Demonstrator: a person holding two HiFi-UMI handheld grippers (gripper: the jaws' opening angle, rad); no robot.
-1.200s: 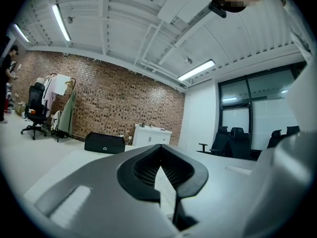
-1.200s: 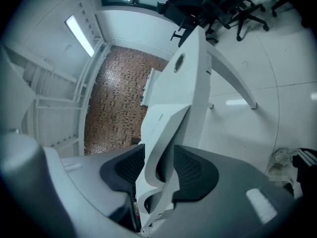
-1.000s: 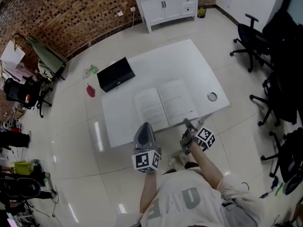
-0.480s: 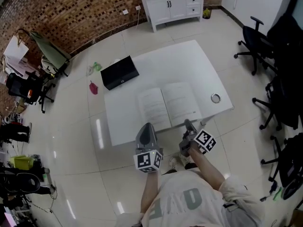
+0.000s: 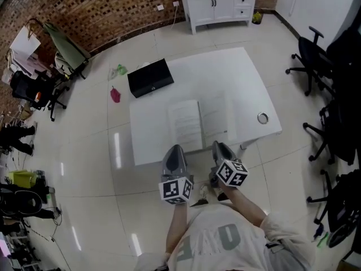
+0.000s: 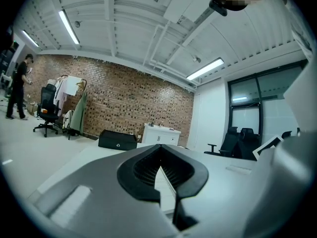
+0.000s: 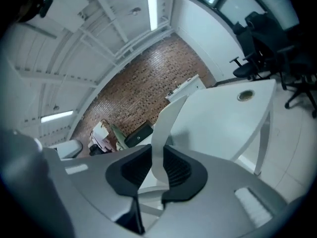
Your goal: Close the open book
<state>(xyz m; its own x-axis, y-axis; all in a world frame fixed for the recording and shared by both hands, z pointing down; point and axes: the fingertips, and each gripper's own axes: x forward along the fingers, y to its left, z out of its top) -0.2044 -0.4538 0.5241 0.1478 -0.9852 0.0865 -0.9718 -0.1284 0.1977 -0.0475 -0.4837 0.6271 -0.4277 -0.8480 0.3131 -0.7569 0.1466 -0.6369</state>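
The open book (image 5: 186,124) lies on the white table (image 5: 225,75) near its front edge. Its left page lies flat, while its right half (image 5: 217,116) is raised off the table. My right gripper (image 5: 217,147) is at the front edge of that raised half. In the right gripper view the white cover (image 7: 166,123) stands upright between the closing jaws of my right gripper (image 7: 156,170), and the pads press on it. My left gripper (image 5: 174,150) hovers at the table's front edge by the book's left side, its jaws together and empty (image 6: 159,170).
A black case (image 5: 150,77) lies at the table's far left corner. A metal ring (image 5: 263,118) sits near the right edge. Office chairs (image 5: 316,55) stand to the right, and a white cabinet (image 5: 223,4) is against the brick wall behind.
My right gripper has closed on the book's right half, rolled and risen, lifting that half off the table. The left gripper has hardly moved.
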